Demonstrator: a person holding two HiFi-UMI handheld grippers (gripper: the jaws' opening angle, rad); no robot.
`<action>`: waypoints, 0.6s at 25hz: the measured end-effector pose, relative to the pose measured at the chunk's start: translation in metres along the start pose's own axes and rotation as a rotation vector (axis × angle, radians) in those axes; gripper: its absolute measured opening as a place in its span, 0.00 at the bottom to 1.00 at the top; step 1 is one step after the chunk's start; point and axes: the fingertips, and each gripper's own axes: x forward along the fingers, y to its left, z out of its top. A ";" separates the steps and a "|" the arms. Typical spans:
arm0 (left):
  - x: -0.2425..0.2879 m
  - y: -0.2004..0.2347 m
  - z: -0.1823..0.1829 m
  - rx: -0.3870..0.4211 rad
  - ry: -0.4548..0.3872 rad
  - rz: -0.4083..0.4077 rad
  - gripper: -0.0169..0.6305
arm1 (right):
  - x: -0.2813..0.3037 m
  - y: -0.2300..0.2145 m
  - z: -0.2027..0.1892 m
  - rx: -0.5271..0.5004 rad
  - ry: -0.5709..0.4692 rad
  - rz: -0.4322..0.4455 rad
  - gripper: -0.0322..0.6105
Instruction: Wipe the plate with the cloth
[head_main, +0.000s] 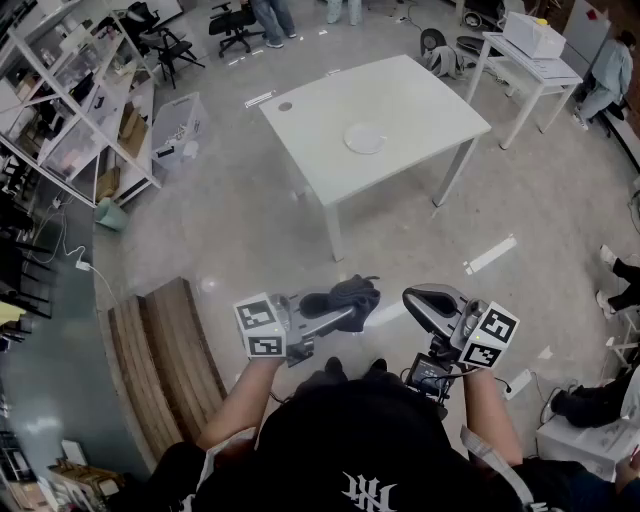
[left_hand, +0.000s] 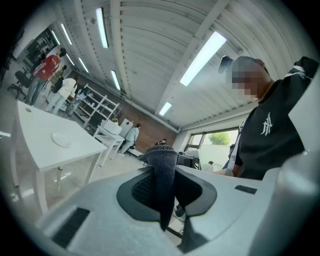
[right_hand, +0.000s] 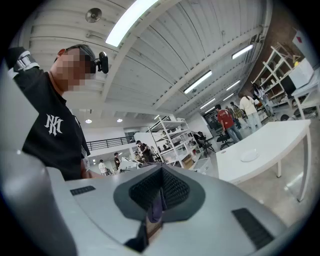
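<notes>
On the white table (head_main: 400, 95) well ahead, the plate (head_main: 365, 138) is set. The cloth (head_main: 345, 296) is pinched in the left gripper (left_hand: 162, 192); the right gripper (right_hand: 159, 197) is closed on nothing. The table should be approached first, then the cloth pressed flat.

The head camera looked steeply down from above the person, with the white rectangular counter (head_main: 400, 95) and its white round plate (head_main: 365, 138) well ahead. Cameras on the left hand-held gripper (head_main: 350, 306) and right hand-held gripper (head_main: 422, 300) looked level along their own jaws, close up. All three views shared that distant counter.
</notes>
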 end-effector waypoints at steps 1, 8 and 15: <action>0.001 0.000 0.001 0.001 -0.001 -0.001 0.11 | -0.001 0.000 0.001 -0.002 -0.002 0.000 0.05; 0.002 0.001 -0.002 -0.001 0.002 0.004 0.11 | -0.005 -0.002 0.000 -0.004 -0.026 -0.018 0.05; 0.009 0.000 -0.007 -0.005 0.016 0.035 0.11 | -0.027 0.000 0.013 0.071 -0.116 0.003 0.06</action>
